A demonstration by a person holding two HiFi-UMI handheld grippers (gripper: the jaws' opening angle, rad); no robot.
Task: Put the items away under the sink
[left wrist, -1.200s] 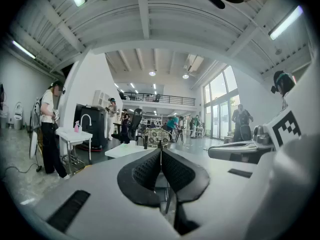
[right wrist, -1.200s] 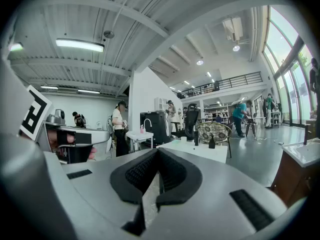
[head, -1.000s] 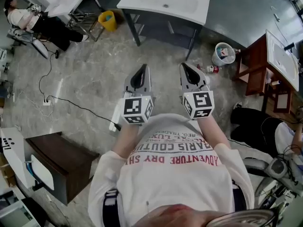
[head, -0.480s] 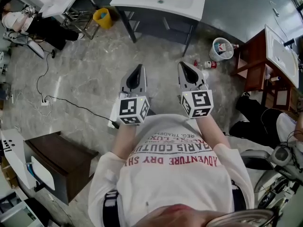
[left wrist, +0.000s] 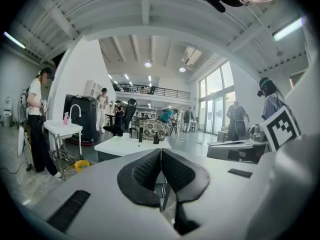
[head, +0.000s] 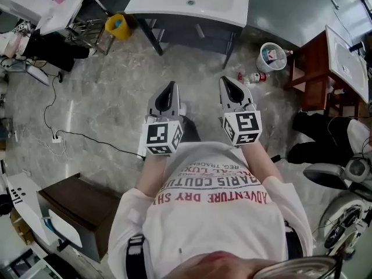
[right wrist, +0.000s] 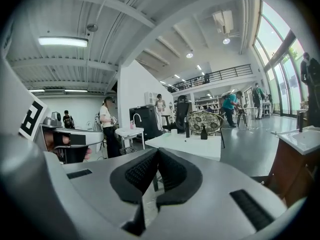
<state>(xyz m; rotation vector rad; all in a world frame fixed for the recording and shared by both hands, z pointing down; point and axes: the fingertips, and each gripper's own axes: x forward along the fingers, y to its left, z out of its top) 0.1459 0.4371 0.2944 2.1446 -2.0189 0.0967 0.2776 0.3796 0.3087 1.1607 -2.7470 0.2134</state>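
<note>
My left gripper (head: pixel 170 87) and right gripper (head: pixel 227 82): closed, empty. Floor bottle (head: pixel 254 77), upper right: probably light, slick plastic; grip mid-body.

T-shirt (head: pixel 216 211), head view: red print, upside down to camera. Biggest line across chest: "ADVENTURE DRY SH", end lost at shirt's side fold. Next line: "PARIS COUTU", end hidden. Smaller lines farther up picture: "LUX", "REG. TRADEM", only partly readable. Cubes on left gripper (head: pixel 171 86) and right gripper (head: pixel 225 81): square black-and-white coded markers, no letters. Label on bottle (head: pixel 254 78) on floor beside bucket (head: pixel 273 56): too small to read.
</note>
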